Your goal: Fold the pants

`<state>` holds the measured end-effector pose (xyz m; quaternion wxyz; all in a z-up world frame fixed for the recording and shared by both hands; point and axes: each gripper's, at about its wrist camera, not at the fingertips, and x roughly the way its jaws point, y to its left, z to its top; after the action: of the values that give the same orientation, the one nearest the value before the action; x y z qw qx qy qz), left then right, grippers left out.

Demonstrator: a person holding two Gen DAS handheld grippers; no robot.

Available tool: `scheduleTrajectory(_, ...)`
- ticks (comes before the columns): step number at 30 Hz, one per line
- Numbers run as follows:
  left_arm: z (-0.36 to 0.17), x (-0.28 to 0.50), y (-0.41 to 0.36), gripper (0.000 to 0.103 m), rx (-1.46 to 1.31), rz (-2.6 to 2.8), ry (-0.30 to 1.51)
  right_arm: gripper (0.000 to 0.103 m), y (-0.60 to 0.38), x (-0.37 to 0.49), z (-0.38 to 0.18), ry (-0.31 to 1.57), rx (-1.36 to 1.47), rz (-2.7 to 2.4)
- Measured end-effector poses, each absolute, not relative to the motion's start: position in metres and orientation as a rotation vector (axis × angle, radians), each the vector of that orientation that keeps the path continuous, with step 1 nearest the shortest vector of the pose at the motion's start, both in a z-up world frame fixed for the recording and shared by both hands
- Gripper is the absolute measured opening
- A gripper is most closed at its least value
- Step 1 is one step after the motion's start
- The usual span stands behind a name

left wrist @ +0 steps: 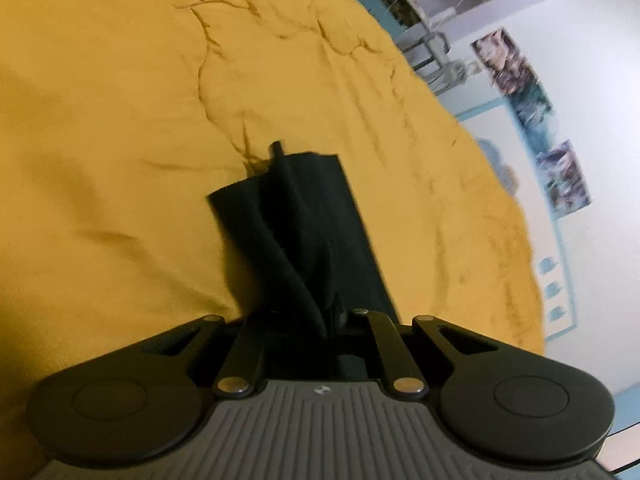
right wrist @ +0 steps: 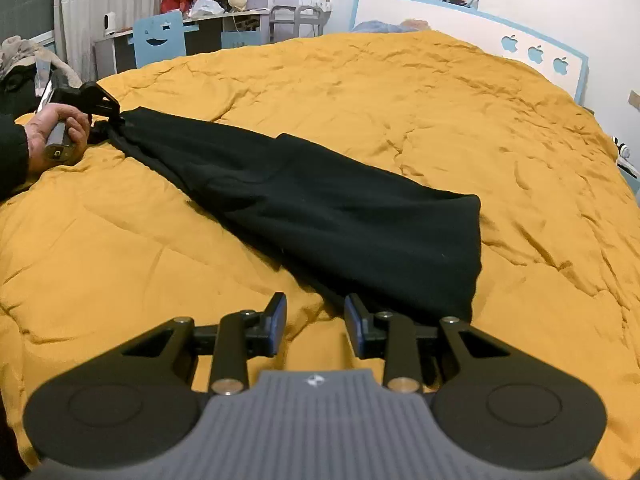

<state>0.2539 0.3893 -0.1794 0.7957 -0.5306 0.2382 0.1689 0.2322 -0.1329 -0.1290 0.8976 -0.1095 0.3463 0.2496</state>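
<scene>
Black pants (right wrist: 304, 200) lie stretched across a yellow bedspread (right wrist: 400, 96), legs doubled together, the wide waist end near my right gripper. My left gripper (right wrist: 106, 114) is shut on the narrow leg end at the far left; in the left wrist view the dark fabric (left wrist: 296, 220) runs straight out from its closed jaws (left wrist: 332, 316). My right gripper (right wrist: 315, 312) is open and empty, fingers just short of the pants' near edge, above the bedspread.
A blue headboard (right wrist: 532, 52) with apple cut-outs stands at the back right. A desk with shelves and a blue chair (right wrist: 160, 40) stands beyond the bed's far left. A person's hand (right wrist: 56, 132) holds the left gripper.
</scene>
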Motion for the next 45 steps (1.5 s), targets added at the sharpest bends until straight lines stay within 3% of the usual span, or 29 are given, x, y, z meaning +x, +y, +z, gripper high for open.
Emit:
scheduleTrajectory(5, -0.162, 0.256, 0.381, 0.008, -1.055, 0.332, 0.506, 0.028, -0.125, 0.233, -0.129, 0.714, -0.230, 0.518)
scheduleTrajectory(13, -0.096, 0.269, 0.310, 0.008, -0.613, 0.314, 0.557, 0.028, -0.123, 0.234, -0.132, 0.738, -0.235, 0.471)
scheduleTrajectory(33, -0.016, 0.268, 0.222, 0.008, -0.461, 0.188, 0.519, 0.028, -0.156, 0.208, -0.101, 0.653, -0.160, 0.458)
scheduleTrajectory(40, -0.008, 0.267, 0.206, 0.008, -0.466, 0.160, 0.514, 0.028, -0.178, 0.201, -0.086, 0.611, -0.110, 0.430)
scheduleTrajectory(45, -0.030, 0.270, 0.132, 0.008, -0.095, 0.065, 0.566, 0.028, -0.186, 0.200, -0.088, 0.617, -0.072, 0.415)
